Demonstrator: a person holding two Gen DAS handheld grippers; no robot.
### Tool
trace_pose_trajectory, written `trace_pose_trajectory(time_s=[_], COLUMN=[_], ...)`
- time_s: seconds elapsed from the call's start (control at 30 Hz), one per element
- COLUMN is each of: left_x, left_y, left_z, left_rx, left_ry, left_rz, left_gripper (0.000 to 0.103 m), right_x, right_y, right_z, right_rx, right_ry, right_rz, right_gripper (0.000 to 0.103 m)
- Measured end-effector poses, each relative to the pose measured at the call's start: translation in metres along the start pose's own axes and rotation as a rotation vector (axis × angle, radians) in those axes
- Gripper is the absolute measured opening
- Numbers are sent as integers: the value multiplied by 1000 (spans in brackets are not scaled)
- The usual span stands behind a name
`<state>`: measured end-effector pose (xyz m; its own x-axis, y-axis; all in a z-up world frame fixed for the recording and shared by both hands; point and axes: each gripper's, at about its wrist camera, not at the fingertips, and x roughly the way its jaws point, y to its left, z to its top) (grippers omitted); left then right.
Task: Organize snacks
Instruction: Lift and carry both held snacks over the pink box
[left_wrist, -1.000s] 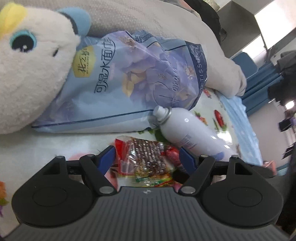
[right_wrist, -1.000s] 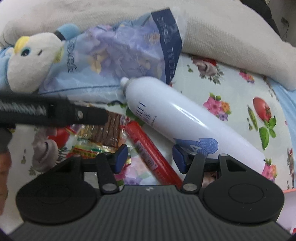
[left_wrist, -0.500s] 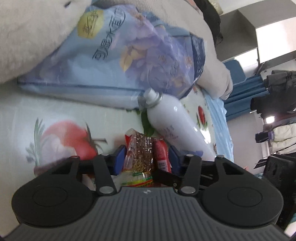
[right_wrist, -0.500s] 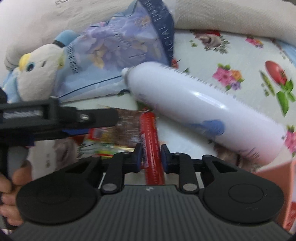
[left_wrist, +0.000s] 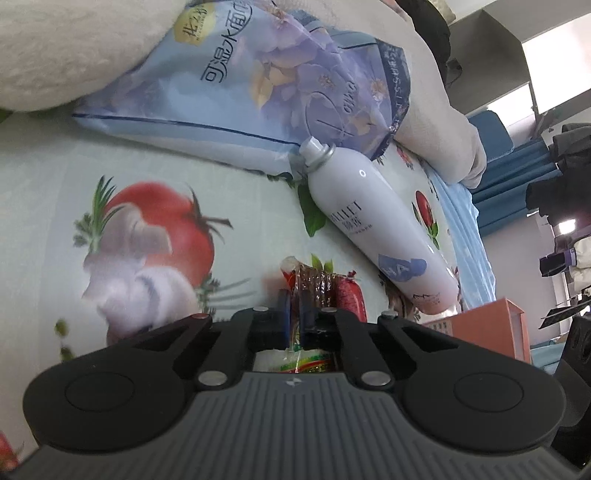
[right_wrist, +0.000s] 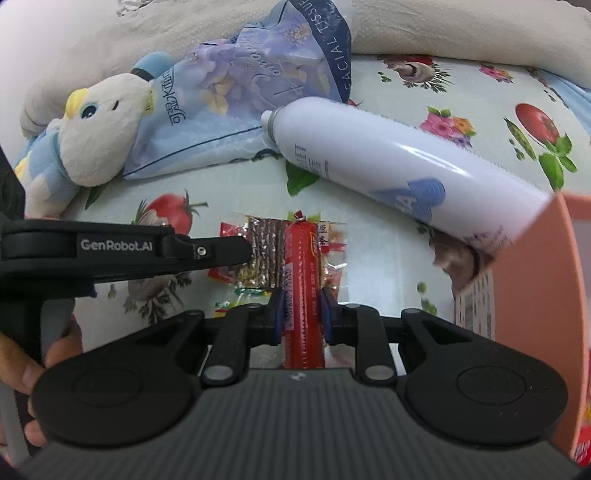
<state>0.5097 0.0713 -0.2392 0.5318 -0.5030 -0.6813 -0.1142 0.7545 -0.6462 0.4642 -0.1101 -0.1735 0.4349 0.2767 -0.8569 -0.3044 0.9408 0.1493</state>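
A clear snack packet (left_wrist: 314, 286) with brown strips and red ends is pinched edge-on in my left gripper (left_wrist: 293, 308), which is shut on it. In the right wrist view the packet (right_wrist: 264, 254) lies flat under the left gripper's finger (right_wrist: 221, 251). A red sausage stick (right_wrist: 302, 280) lies across the packet, and my right gripper (right_wrist: 302, 312) is shut on it. The sausage also shows in the left wrist view (left_wrist: 351, 299), right of the packet.
A white spray bottle (right_wrist: 388, 162) lies just behind the snacks on the flowered cloth (right_wrist: 388, 277). A blue tissue pack (right_wrist: 236, 96) and a plush toy (right_wrist: 99, 136) lie at the back. An orange box (right_wrist: 543, 314) stands close on the right.
Both grippers closed: the left on the snack packet, the right on the red sausage. Both cameras drew back slightly from the bottle, and the orange box came into the right view.
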Motion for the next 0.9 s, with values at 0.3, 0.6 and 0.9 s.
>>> trace_pose_trajectory(time_s=[0.3, 0.6, 0.9], left_x=[-61, -109, -139], left_y=[-18, -53, -93], left_z=[-27, -64, -89], left_rx=[68, 167, 234], left_ry=[-69, -91, -94], left_rz=[80, 122, 124], left_gripper=[3, 1, 1], right_x=[-44, -92, -134], right_y=[5, 15, 17], right_z=[-22, -47, -62], right_rx=[11, 18, 23], right_ry=[-49, -85, -118], right_rz=[2, 10, -7], right_gripper=[23, 23, 23])
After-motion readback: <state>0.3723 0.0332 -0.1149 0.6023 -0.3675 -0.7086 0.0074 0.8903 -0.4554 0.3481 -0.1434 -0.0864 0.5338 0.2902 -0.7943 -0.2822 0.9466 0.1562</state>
